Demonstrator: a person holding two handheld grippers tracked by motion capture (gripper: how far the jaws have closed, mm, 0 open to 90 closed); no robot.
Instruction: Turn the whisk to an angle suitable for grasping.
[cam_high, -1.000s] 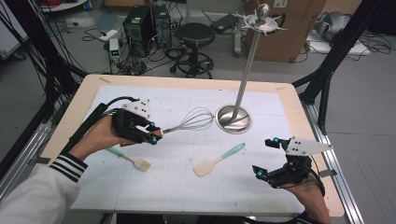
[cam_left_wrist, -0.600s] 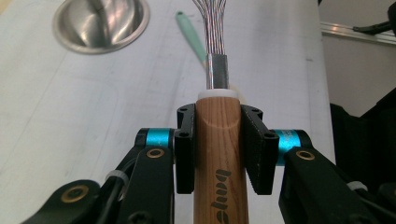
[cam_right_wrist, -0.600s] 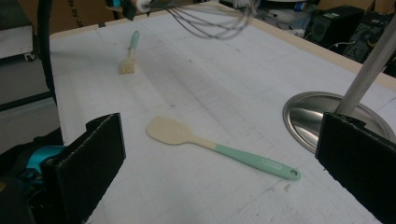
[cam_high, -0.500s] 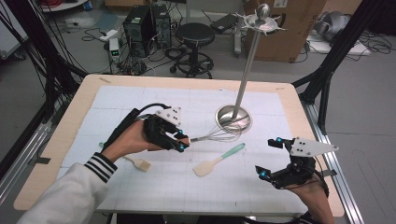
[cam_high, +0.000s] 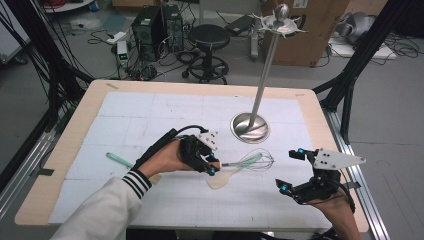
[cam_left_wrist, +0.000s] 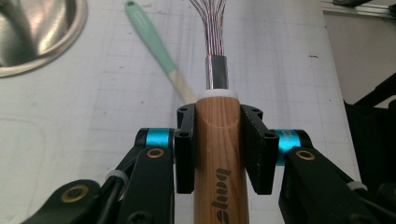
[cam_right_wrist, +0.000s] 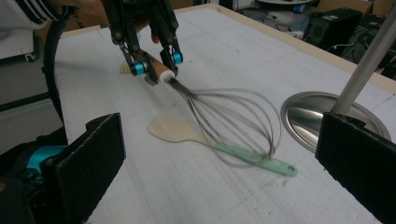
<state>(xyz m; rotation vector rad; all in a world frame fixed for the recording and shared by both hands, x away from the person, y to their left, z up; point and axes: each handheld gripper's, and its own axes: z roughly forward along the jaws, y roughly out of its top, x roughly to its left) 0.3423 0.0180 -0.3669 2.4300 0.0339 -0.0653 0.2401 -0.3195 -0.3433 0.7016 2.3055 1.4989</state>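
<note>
A pale wooden worktop under a white gridded mat stands in a cluttered room with a computer tower and a black stool behind it. A mint-handled spatula lies at the left. The left hand-held gripper, on a striped-cuffed arm, reaches across and clamps the wooden handle of a whisk, whose wires hang over a second spatula near the steel stand. At right, the right hand-held gripper hovers low, jaws wide and empty.
</note>
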